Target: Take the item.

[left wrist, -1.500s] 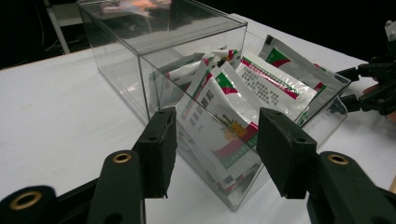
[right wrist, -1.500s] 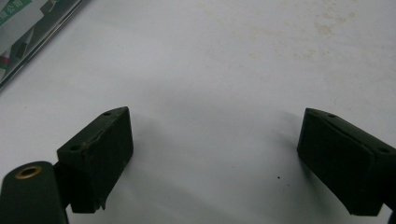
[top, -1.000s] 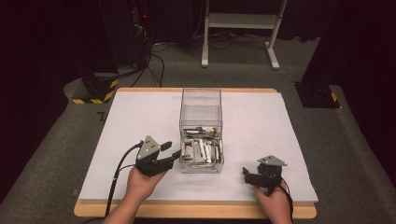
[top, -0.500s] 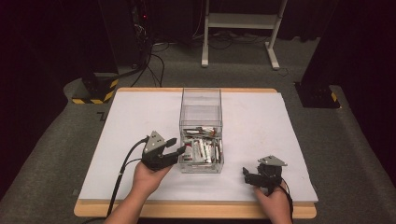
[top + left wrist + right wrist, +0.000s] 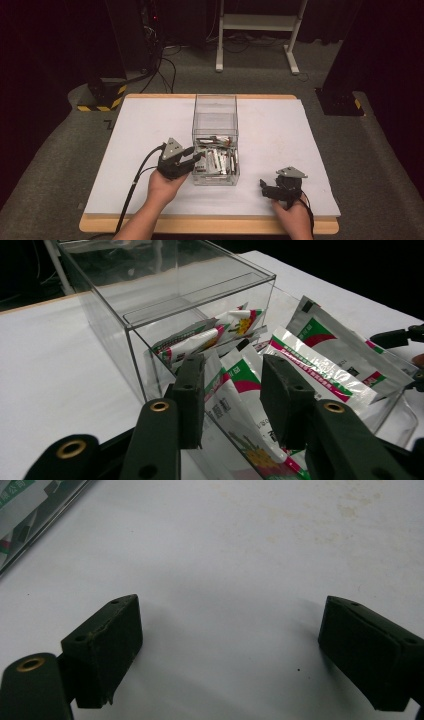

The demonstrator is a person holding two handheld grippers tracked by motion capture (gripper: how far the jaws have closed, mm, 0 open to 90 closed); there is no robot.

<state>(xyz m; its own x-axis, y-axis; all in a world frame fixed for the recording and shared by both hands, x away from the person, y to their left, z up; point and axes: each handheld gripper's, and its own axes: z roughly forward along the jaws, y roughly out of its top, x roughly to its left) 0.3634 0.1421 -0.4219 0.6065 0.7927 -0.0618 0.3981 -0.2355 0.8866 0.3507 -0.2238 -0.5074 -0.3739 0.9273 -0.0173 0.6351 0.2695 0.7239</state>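
Note:
A clear plastic box point(image 5: 215, 112) stands mid-table with a clear drawer point(image 5: 216, 176) pulled out toward me. Several white, green and red foil packets point(image 5: 216, 159) lie in the drawer. My left gripper point(image 5: 196, 159) is at the drawer's left wall, open. In the left gripper view its jaws point(image 5: 232, 400) stand apart at the clear wall point(image 5: 150, 370), with the packets point(image 5: 310, 347) just beyond and one packet's edge in the gap. My right gripper point(image 5: 265, 189) rests low on the white sheet right of the drawer, open, with bare sheet between its fingertips point(image 5: 230, 615).
The white sheet point(image 5: 150, 125) covers the wooden tabletop. A cable point(image 5: 136, 182) trails from the left gripper to the front edge. Beyond the table stand a white frame point(image 5: 255, 30) and a black-and-yellow base point(image 5: 102, 95) on grey carpet.
My left gripper has moved right, from the open sheet up to the drawer's left wall. The right gripper has stayed where it was.

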